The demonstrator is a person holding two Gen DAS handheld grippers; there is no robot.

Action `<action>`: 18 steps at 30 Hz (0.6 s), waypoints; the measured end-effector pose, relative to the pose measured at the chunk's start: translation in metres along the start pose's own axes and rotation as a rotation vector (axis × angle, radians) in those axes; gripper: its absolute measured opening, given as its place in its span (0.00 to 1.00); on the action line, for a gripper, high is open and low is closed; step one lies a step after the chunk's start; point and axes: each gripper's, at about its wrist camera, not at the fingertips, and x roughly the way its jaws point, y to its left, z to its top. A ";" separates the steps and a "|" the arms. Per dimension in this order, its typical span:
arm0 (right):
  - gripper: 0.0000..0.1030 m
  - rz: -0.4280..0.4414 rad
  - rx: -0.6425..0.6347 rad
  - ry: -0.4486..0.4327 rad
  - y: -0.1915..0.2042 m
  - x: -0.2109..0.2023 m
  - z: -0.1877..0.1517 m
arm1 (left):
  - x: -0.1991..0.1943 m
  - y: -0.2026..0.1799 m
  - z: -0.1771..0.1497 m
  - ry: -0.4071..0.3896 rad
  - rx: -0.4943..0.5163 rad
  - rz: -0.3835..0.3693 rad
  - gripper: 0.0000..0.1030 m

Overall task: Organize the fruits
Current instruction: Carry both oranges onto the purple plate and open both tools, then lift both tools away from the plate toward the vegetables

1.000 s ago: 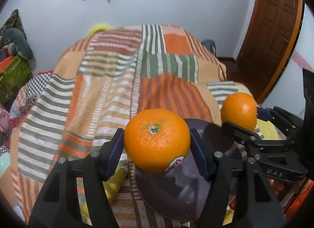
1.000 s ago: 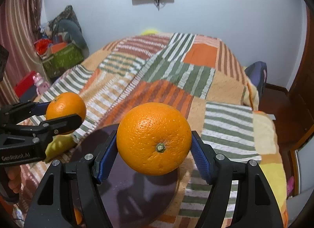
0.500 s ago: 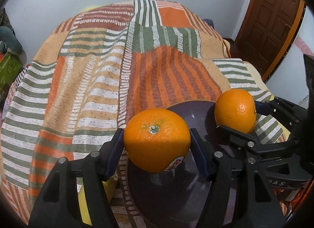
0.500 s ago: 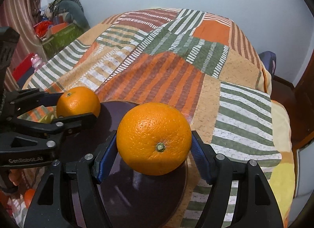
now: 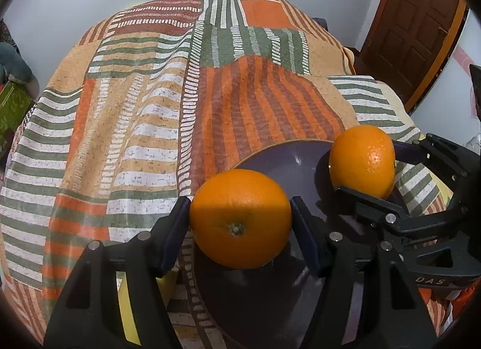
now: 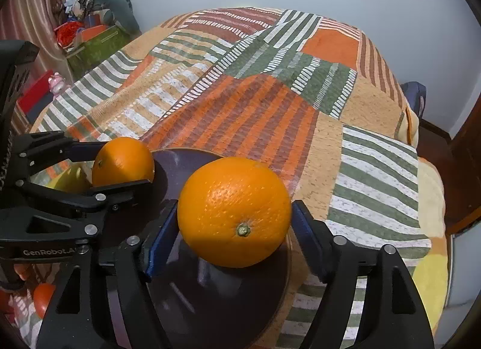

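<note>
A dark purple plate (image 5: pixel 288 162) lies on a striped bedspread; it also shows in the right wrist view (image 6: pixel 234 295). My left gripper (image 5: pixel 240 222) is shut on an orange (image 5: pixel 240 218) over the plate's near left rim. My right gripper (image 6: pixel 234 219) is shut on a second orange (image 6: pixel 234 210) over the plate. In the left wrist view the right gripper (image 5: pixel 365 165) and its orange (image 5: pixel 362 162) hang over the plate's right side. In the right wrist view the left gripper (image 6: pixel 120 162) and its orange (image 6: pixel 123 161) are at the plate's left rim.
Yellow fruit (image 5: pixel 129 304) lies left of the plate, also seen in the right wrist view (image 6: pixel 70 179). A red-orange fruit (image 6: pixel 42 296) lies at the lower left. A green box with clutter (image 6: pixel 93 45) stands beside the bed. A wooden door (image 5: pixel 415 18) is at the right.
Both grippers have tilted down and come lower over the plate with their oranges. The left orange has rolled in the grip, its stem end now lower and its sticker out of sight.
</note>
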 end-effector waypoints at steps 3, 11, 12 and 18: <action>0.73 0.001 0.009 -0.006 -0.001 -0.005 -0.001 | -0.007 0.000 0.000 -0.013 -0.005 0.002 0.68; 0.79 -0.020 0.027 -0.062 0.001 -0.034 -0.004 | -0.051 0.009 -0.002 -0.121 -0.058 0.003 0.87; 0.79 -0.022 0.031 -0.070 0.001 -0.040 -0.006 | -0.057 0.010 -0.003 -0.127 -0.059 0.007 0.87; 0.79 -0.034 0.052 -0.108 0.003 -0.074 -0.017 | -0.089 0.011 -0.023 -0.153 -0.048 0.044 0.87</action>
